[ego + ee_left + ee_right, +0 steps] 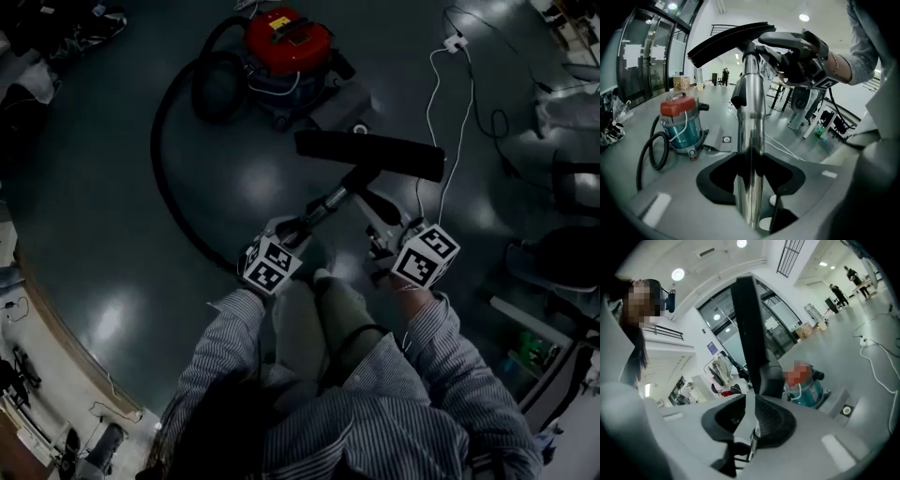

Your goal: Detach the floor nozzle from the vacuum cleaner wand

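Note:
The black floor nozzle (pixel 370 155) sits on the end of the chrome wand (pixel 330 202), and both are lifted off the floor. My left gripper (pixel 305 225) is shut on the wand, which runs straight up between its pads in the left gripper view (pixel 751 117) to the nozzle (pixel 726 40). My right gripper (pixel 373 208) is closed on the nozzle's neck beside the joint. In the right gripper view the nozzle (pixel 747 329) rises as a dark bar from the narrow jaws (pixel 750 416). The left gripper view also shows the right gripper (pixel 787 47) clamped near the joint.
The red and teal vacuum canister (pixel 286 42) stands on the dark floor beyond, and its black hose (pixel 164 178) loops round to the left. A white cable (pixel 459 141) trails across the floor at right. Chairs and desk legs (pixel 572 253) crowd the right edge.

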